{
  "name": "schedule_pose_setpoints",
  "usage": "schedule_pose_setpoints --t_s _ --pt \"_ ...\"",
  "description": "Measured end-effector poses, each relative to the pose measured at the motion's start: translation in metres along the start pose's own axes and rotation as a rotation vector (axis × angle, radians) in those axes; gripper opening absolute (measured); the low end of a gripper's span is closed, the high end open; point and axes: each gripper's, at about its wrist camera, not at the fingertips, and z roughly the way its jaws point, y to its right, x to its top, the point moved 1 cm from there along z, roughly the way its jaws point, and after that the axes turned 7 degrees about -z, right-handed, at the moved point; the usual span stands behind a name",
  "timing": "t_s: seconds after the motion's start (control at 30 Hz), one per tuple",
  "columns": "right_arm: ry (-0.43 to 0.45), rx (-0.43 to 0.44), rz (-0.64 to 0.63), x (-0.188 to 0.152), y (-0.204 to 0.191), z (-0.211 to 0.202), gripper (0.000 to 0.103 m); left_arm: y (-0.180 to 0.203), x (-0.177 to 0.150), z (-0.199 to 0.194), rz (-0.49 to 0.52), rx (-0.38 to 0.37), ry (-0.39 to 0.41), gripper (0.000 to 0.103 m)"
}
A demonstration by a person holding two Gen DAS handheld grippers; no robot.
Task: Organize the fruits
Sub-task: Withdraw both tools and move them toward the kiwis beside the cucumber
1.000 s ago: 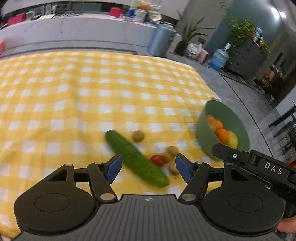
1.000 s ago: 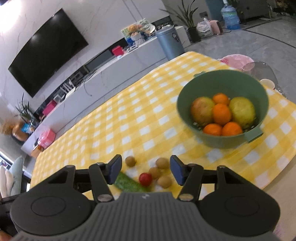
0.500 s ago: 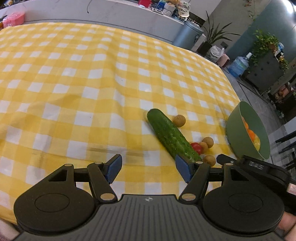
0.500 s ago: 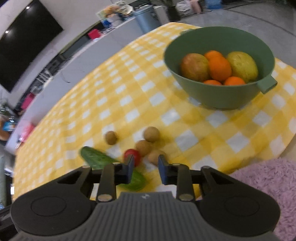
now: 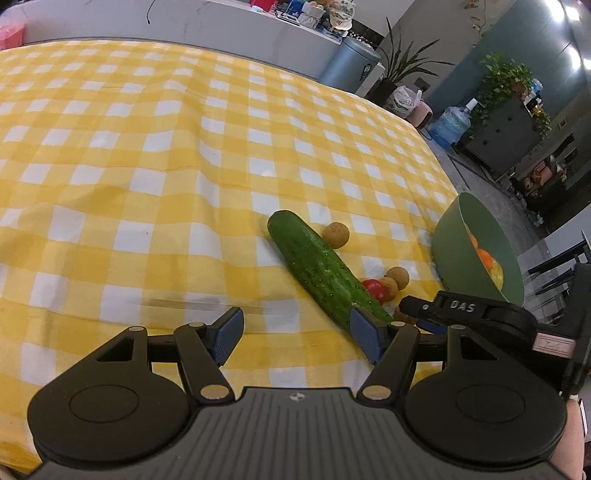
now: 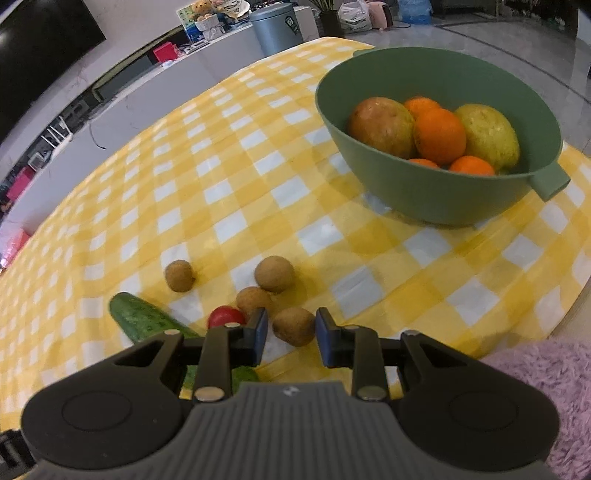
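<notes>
Hovering low over the desk [image 5: 110, 155] with its yellow-and-white checked cloth, left hand-held gripper [image 5: 295, 334] spread wide and empty, one blue pad just overlapping the near end of the cucumber [image 5: 325, 271]. Right hand-held gripper [image 6: 289, 338] parted narrowly around the nearest longan [image 6: 294, 326], pads just beside it on either side, contact not clear. Lying loose close by: a cherry tomato [image 6: 226, 317] against the cucumber [image 6: 147, 319], two more longans [image 6: 253, 300] [image 6: 274, 274] clustered behind, and a fourth longan [image 6: 179, 275] off by itself near the cucumber's far end. Standing further along the cloth near the desk edge, a green bowl [image 6: 413, 192] with side handles, holding a mango [image 6: 382, 126], oranges [image 6: 439, 136] and a yellowish fruit [image 6: 487, 134], kind hard to tell. Seen from the left wrist, bowl [image 5: 458, 251] edge-on, most of its contents hidden. Partly blocking the cucumber's near end in both views, the grippers' own bodies. Readable on the right gripper's arm from the left view: "DAS" [image 5: 461, 306]. Beyond the desk, a grey bin [image 6: 275, 24], potted plants [image 5: 399, 70] and a water jug [image 5: 450, 123]; lower right, a pink fluffy rug [image 6: 554, 376].
</notes>
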Motion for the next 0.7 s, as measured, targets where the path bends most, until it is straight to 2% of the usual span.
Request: schedule_pose_setpoints --t_s 0.3,0.47,0.57,0.7 --pt "0.004 -0.028 -0.014 0.0021 -0.0023 0.0049 0.024 0.0004 -0.0018 0.0000 0.004 0.008 -0.001 0.078" --pt "-0.024 -0.013 -0.015 0.0013 -0.0031 0.0108 0.025 0.0018 -0.0055 0.0030 0.008 0.017 -0.018 0.078" --pt "-0.016 -0.032 -0.052 0.0000 -0.0085 0.0105 0.025 0.0034 -0.0077 0.0029 0.013 0.019 -0.020 0.078" --pt "0.008 -0.004 -0.004 0.0002 -0.0007 0.0065 0.025 0.0053 -0.0093 0.0015 0.026 0.021 -0.005 0.078"
